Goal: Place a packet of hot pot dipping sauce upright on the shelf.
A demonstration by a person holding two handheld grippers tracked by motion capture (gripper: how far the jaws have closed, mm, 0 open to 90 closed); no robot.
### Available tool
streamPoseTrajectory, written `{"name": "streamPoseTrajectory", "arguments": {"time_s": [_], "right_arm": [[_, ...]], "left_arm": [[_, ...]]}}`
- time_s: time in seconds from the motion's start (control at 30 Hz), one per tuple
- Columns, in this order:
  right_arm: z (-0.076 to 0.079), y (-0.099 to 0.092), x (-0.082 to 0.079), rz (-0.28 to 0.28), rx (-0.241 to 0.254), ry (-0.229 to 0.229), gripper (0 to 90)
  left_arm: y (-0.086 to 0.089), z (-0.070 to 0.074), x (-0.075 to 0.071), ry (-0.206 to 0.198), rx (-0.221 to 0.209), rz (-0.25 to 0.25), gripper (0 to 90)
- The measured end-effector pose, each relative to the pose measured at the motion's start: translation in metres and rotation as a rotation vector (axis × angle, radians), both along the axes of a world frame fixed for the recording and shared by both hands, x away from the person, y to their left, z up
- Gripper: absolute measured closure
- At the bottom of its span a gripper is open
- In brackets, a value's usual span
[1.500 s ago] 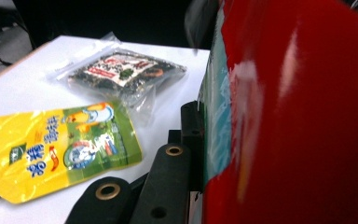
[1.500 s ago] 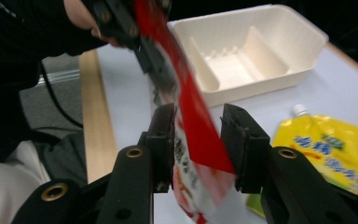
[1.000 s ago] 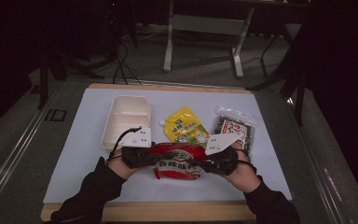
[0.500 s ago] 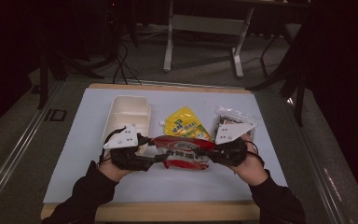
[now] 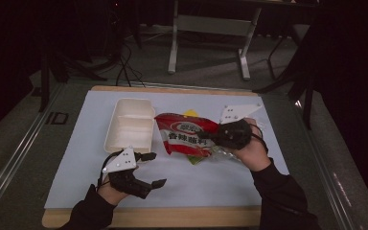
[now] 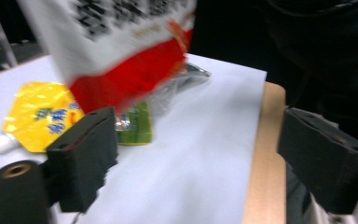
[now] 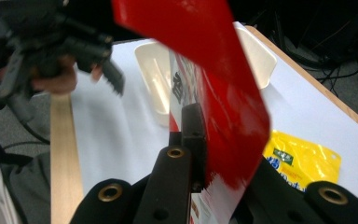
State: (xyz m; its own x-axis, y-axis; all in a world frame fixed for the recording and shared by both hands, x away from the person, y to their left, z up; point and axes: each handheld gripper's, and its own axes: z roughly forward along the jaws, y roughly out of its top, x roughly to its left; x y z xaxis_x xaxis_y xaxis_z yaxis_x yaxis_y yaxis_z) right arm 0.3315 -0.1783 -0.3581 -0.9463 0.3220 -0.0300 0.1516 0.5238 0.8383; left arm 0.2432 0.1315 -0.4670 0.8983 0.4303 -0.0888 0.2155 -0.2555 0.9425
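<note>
In the right gripper view we see our right gripper (image 7: 200, 154) clamped on the red bag (image 7: 214, 70), which the high view places mid-frame beside the white tray (image 5: 129, 125), while our left gripper (image 5: 153, 168), jaws just opened and empty, sits lower left; the bag partly hides the yellow pouch (image 6: 37, 114).

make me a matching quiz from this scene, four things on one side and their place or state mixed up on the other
Things:
1. red snack bag
2. white two-compartment tray
3. left gripper
4. yellow spouted pouch

Places or states:
A. jaws apart, nothing between them, near the table's front edge
B. lying flat on the white mat, behind the red bag in the high view
C. lifted off the mat, clamped in the right gripper
D. empty, at the left of the mat

Pairs: 1-C, 2-D, 3-A, 4-B
</note>
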Motion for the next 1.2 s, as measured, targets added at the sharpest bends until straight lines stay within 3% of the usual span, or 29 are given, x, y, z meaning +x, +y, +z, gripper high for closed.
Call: {"name": "streamPoseTrajectory", "arguments": {"time_s": [0.13,0.3,0.57,0.77,1.2], "right_arm": [[0.002,0.005,0.009,-0.005,-0.004,0.001,89.9],[0.005,0.014,0.026,-0.018,0.0,0.006,89.9],[0.01,0.03,0.048,-0.032,-0.001,0.008,89.9],[0.012,0.039,0.061,-0.037,-0.004,0.012,89.9],[0.014,0.073,0.097,-0.038,0.008,0.023,89.9]], "left_arm": [[-0.002,-0.008,-0.003,0.021,-0.013,-0.003,2.3],[-0.003,-0.026,-0.008,0.041,-0.021,0.013,1.2],[-0.006,-0.049,-0.011,0.024,-0.004,0.028,1.2],[-0.007,-0.056,-0.012,0.038,-0.005,0.016,1.3],[-0.001,-0.064,-0.022,0.019,0.005,0.035,1.3]]}}
